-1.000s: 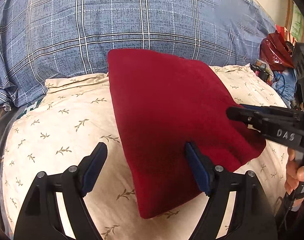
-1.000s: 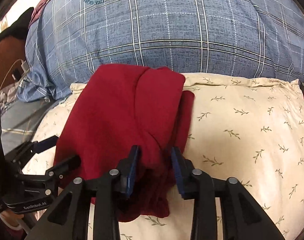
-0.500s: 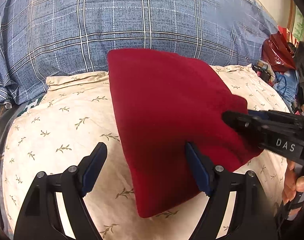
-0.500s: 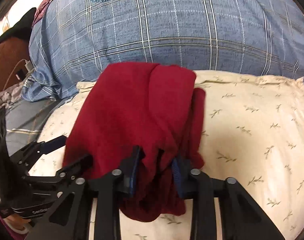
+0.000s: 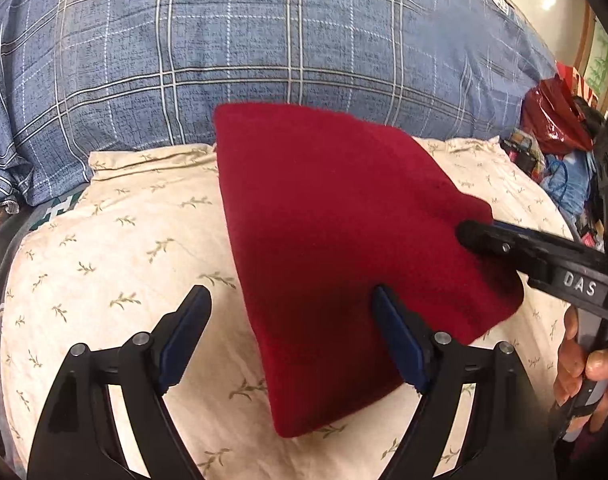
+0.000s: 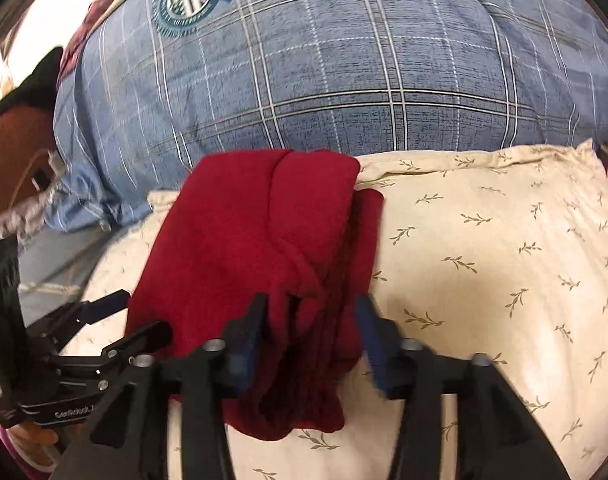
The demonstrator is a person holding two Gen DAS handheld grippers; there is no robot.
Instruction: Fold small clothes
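Folded red garment (image 5: pixel 344 240) lies on floral pillow (image 5: pixel 123 248); left gripper (image 5: pixel 291 336) and right gripper (image 6: pixel 312 336) both spread apart.

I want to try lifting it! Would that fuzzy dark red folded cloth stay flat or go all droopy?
Probably droopy: the fuzzy dark red folded cloth sags in soft rumpled layers near the right gripper. It likely weighs little, barely denting the cream leaf-print pillow. Its nap looks grippy, so it shouldn't slip easily.
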